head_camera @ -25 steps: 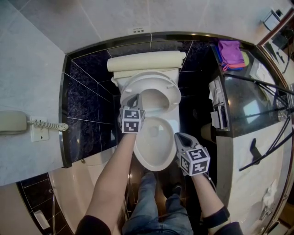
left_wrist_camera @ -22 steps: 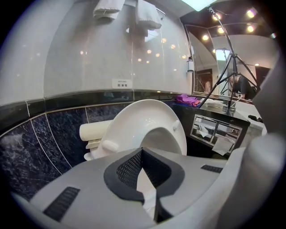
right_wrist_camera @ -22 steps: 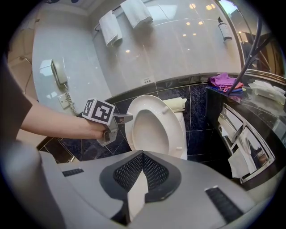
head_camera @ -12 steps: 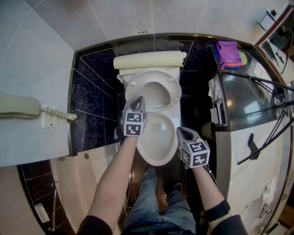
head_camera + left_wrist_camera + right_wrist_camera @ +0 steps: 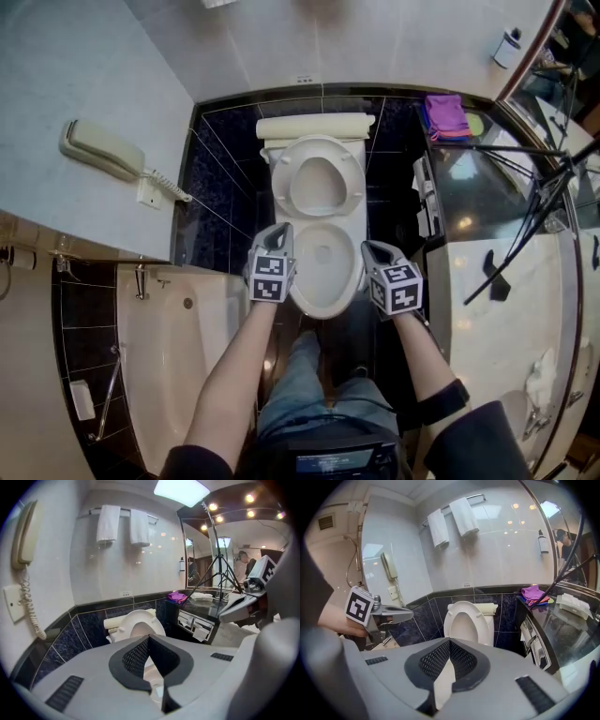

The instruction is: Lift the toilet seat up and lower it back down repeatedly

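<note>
The seat (image 5: 352,187) stands raised ahead of both claws, leaning back against the tank (image 5: 314,127), with the bowl (image 5: 328,309) uncovered between and just below them. The left claw (image 5: 279,231) and the right claw (image 5: 371,249) are both closed to the tips and hold nothing; neither touches the seat. The seat looks like a stiff, smooth plastic ring on a hinge at the back. It is probably light, but slick, and likely to drop with a bang if let go partway. The best hold seems to be the free front edge, now at the top of the ring, either pinched between the pads or hooked with a closed tip and steered down. Gripping nearer the hinge would give poor leverage. Nothing lies between the claws and the seat. To the right of the right claw a dark tabletop (image 5: 487,187) carries a purple cloth (image 5: 444,114), and tripod legs (image 5: 525,197) cross over it, so a wide swing of the elbow that way could catch them. Left of the left claw are the dark tiled wall, a wall phone (image 5: 98,150) and the tub (image 5: 169,356), all well clear.
</note>
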`<state>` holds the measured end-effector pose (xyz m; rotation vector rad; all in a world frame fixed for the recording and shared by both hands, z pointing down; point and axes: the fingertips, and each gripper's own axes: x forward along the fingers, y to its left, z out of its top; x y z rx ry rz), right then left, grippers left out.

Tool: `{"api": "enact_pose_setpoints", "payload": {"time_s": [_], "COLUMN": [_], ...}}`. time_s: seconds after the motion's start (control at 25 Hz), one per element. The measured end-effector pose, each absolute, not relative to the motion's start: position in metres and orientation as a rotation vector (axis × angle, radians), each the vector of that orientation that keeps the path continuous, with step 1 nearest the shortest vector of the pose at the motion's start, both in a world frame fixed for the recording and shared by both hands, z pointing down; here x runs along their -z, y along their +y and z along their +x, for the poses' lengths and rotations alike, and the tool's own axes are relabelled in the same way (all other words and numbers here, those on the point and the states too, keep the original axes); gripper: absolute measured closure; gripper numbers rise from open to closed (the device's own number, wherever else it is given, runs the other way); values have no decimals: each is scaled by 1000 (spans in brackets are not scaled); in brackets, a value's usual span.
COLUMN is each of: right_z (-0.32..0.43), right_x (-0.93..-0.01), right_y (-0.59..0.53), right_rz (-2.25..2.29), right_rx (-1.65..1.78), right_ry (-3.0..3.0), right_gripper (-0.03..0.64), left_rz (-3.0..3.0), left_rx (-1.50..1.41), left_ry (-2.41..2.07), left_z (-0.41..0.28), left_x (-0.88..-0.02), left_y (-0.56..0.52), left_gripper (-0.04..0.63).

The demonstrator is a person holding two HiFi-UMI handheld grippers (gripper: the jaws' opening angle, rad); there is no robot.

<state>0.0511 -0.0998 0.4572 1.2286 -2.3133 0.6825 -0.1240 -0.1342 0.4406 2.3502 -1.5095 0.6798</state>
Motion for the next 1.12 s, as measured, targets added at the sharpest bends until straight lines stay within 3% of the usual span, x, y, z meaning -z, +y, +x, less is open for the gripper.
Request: {"api": "enact_pose_setpoints", "payload": {"time_s": [0.44,1.12], "right_z": [94,111], "right_x": [-395,-384], "right_y": [-11,68], "right_rz": [1194,1172], "right_rx": [-569,-548], "right_ry": [-2325,-2340], "right_gripper": [600,600], "left_rz": [2381,2342], "left_rx": [-583,-511], "left_ry": [-1622,-1677], "left_z": [-115,-127], "left_x": [-359,-338], "left_y": [-5,95], "left_gripper": [603,604]}}
